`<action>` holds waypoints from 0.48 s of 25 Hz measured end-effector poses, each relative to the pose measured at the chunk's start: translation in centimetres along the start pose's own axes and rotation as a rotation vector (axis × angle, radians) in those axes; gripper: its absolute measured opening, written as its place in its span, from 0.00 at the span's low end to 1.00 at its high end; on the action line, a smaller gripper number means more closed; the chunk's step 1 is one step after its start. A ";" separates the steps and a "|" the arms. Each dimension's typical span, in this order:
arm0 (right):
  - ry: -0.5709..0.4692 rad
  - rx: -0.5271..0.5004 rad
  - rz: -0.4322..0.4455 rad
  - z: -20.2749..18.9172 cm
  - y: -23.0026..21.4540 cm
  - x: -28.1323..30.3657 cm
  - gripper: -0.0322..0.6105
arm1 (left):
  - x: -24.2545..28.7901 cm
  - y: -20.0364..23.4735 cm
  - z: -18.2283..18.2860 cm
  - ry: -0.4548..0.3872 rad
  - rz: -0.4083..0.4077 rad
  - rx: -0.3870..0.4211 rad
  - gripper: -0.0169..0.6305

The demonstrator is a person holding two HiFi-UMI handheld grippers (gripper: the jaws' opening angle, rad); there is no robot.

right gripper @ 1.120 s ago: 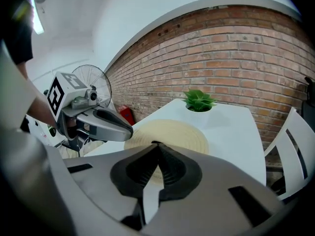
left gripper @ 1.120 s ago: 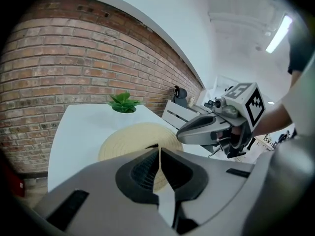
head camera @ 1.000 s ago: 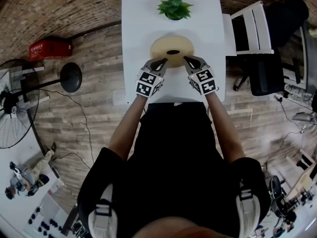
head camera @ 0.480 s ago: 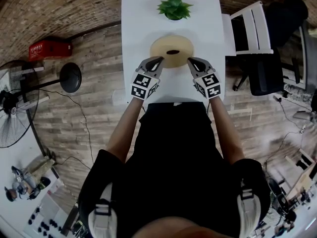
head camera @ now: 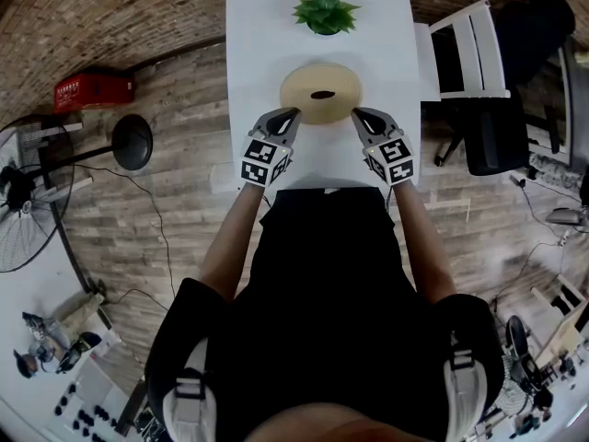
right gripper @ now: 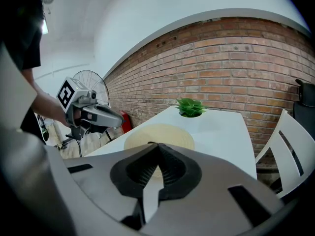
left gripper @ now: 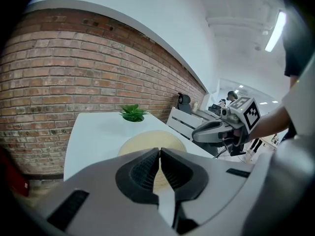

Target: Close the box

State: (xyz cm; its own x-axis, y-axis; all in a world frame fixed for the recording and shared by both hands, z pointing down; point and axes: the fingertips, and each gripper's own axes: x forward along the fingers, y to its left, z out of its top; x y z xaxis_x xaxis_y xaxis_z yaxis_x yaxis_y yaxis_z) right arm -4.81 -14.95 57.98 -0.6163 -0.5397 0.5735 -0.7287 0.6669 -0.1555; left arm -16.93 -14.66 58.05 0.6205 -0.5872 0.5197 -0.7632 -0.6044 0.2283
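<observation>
The round beige box (head camera: 320,93) sits on the white surface (head camera: 262,35), lid apparently seated, so little seems left. Left gripper (head camera: 293,113) and right gripper (head camera: 357,113) flank it, jaws pressed together, empty.

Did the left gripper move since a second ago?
Yes. In the head view the left gripper has drawn back leftward from the round tan box on the white table; its marker cube sits farther from the box than before.
</observation>
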 end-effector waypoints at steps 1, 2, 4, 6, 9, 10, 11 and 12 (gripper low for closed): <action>0.003 -0.002 -0.001 -0.1 -0.1 0.0 0.05 | 0.0 0.0 -0.1 0.002 0.001 -0.003 0.07; 0.011 -0.008 -0.003 -0.3 -0.2 -0.1 0.05 | -0.1 0.1 -0.3 0.004 0.002 -0.005 0.07; 0.028 -0.020 -0.007 -0.8 -0.4 -0.1 0.05 | -0.1 0.1 -0.5 0.007 0.003 -0.008 0.07; 0.025 -0.020 -0.012 -1.0 -0.7 0.0 0.05 | -0.1 0.2 -0.8 0.011 0.002 -0.012 0.07; 0.015 -0.013 -0.014 -1.0 -0.8 0.1 0.05 | -0.1 0.4 -1.2 0.017 0.002 -0.018 0.07; 0.017 -0.012 -0.013 -0.9 -0.7 0.1 0.05 | -0.1 0.5 -1.3 0.018 0.002 -0.020 0.07; 0.018 -0.011 -0.013 -0.9 -0.7 0.1 0.05 | -0.1 0.5 -1.4 0.019 0.003 -0.022 0.07; 0.018 -0.012 -0.014 -1.0 -0.8 0.2 0.05 | -0.1 0.6 -1.4 0.019 0.003 -0.023 0.07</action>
State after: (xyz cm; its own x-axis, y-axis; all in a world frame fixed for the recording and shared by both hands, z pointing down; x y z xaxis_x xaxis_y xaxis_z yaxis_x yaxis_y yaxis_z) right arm -4.06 -15.07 58.98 -0.6002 -0.5397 0.5903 -0.7336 0.6656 -0.1374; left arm -17.70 -14.26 59.31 0.6147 -0.5788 0.5358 -0.7694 -0.5897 0.2457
